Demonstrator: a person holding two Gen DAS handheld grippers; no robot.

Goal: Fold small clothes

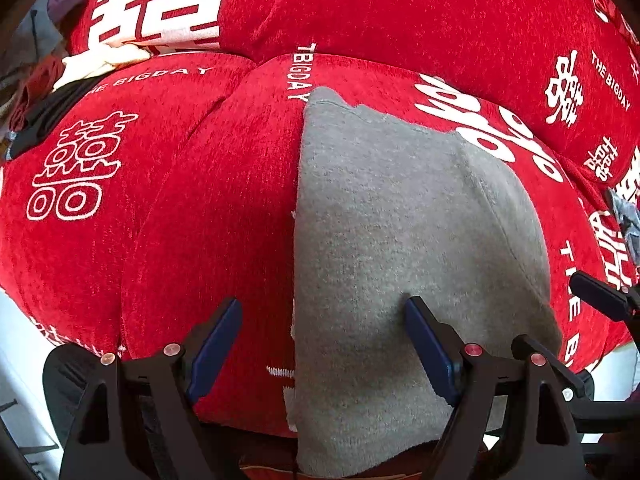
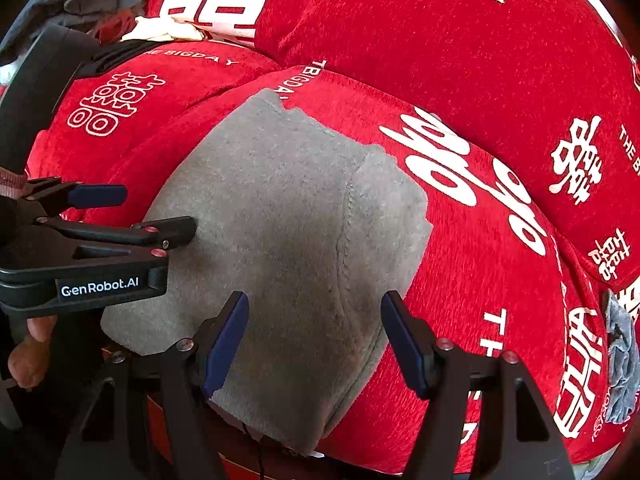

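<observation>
Big red sofa (image 1: 224,208) with white lettering fills both views. A grey garment (image 1: 392,240) lies flat on a seat cushion, its near end draped over the sofa's front edge. Far off at the sofa's left end sits a heap of clothes (image 2: 92,4); a small grey rag (image 2: 622,360) lies near the right end.

The left hand-held gripper (image 1: 324,344) hovers with jaws spread over the garment's left edge, nothing pinched. The right hand-held gripper (image 2: 316,336) is spread too, above the garment's near part, gripping nothing.
</observation>
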